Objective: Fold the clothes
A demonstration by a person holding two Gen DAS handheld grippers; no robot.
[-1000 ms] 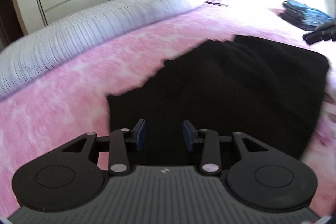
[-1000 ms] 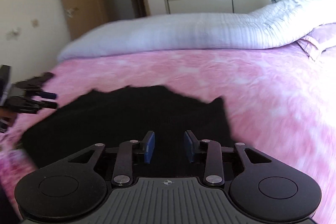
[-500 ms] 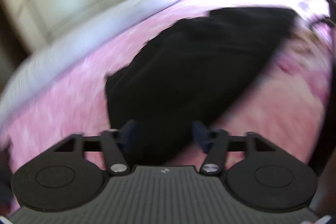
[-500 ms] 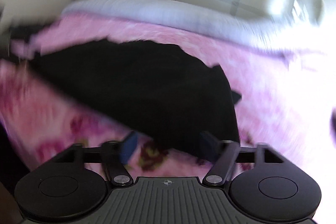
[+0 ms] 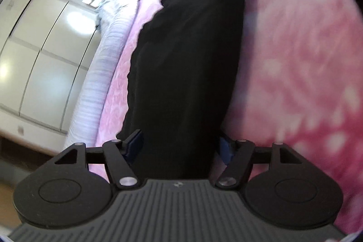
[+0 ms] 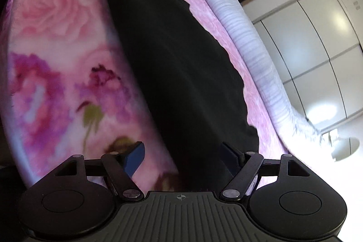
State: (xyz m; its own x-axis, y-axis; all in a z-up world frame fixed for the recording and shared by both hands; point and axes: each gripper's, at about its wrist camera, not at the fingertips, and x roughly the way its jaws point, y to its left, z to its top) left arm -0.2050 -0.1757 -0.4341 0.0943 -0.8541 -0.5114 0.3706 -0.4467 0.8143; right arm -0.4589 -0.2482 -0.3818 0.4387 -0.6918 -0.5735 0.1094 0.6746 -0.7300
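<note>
I am lowering my left tool [image 5: 179, 147], closing around the limp black garment [image 5: 190, 56], and wide right tool [image 6: 183, 154] toward its soft folded ends on the bed [image 6: 56, 42].

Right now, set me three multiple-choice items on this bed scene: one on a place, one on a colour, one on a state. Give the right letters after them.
1. Where does the black garment lie?
A. on the pink floral blanket
B. on the striped white duvet
C. on the floor

2. What colour are the pads on the right claw?
A. red
B. blue
C. yellow

3. How does the right claw stand?
A. shut on the garment
B. shut on nothing
C. open, one end of the garment between its pads

Answers:
1. A: pink blanket shows on both sides of the garment, and the duvet lies farther off, by the wardrobe.
2. B: both pads are blue.
3. C: the pads stand wide apart and do not press the cloth.
</note>
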